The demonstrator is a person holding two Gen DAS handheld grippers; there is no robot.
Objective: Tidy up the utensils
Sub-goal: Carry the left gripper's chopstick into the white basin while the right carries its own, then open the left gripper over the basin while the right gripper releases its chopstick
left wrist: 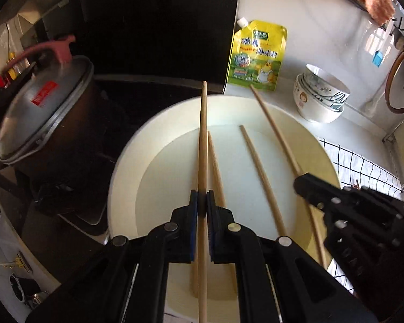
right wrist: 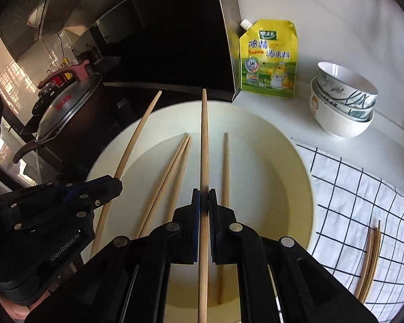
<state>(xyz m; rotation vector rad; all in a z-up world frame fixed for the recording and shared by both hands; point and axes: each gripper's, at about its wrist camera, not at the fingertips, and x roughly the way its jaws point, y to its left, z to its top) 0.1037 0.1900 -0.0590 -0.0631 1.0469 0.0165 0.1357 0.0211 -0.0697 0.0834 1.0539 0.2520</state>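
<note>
My left gripper is shut on one wooden chopstick, held above a wide white basin. My right gripper is shut on another chopstick over the same basin. Each gripper shows in the other's view: the right gripper at the right with its chopstick, the left gripper at the left with its chopstick. Three loose chopsticks lie in the basin: a pair and a single one. Several chopsticks lie on a checked cloth.
A stack of patterned bowls and a yellow seasoning pouch stand behind the basin on the white counter. To the left, a lidded pressure cooker sits on a dark stove. The checked cloth lies to the right of the basin.
</note>
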